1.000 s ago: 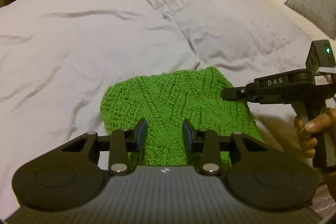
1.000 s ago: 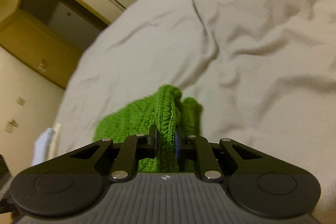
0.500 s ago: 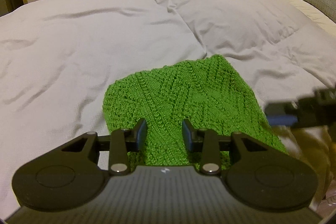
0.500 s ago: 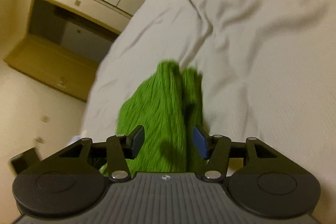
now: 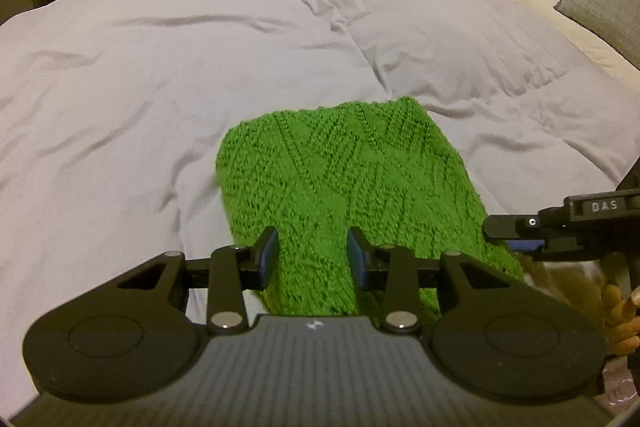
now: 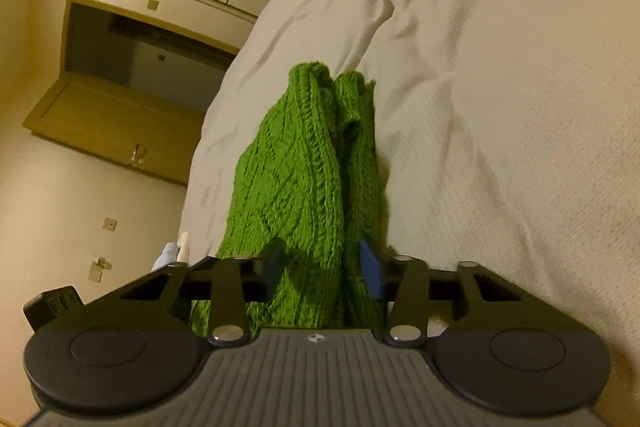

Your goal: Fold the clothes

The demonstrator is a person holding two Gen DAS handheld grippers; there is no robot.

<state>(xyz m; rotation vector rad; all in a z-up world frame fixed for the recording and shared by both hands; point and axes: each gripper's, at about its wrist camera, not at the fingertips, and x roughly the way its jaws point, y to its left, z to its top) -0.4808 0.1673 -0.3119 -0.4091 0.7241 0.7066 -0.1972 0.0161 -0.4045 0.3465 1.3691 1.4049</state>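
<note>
Since the earlier frame the right claw (image 6: 320,267) has let go, then its jaws have just been closing around the green knit (image 6: 304,167), which lies lengthwise ahead on the bed (image 5: 160,67); the left claw (image 5: 312,259) hovers narrow, empty, above the near end.

Each gripper is matte black: a ribbed grey-black body at the bottom of the frame, two round discs, silver screws, blue pads inside the fingers. The right gripper (image 5: 516,237), at the left view's right edge, carries white "DAS" lettering.

green knit garment (image 5: 344,183) (folded) on bed
</note>
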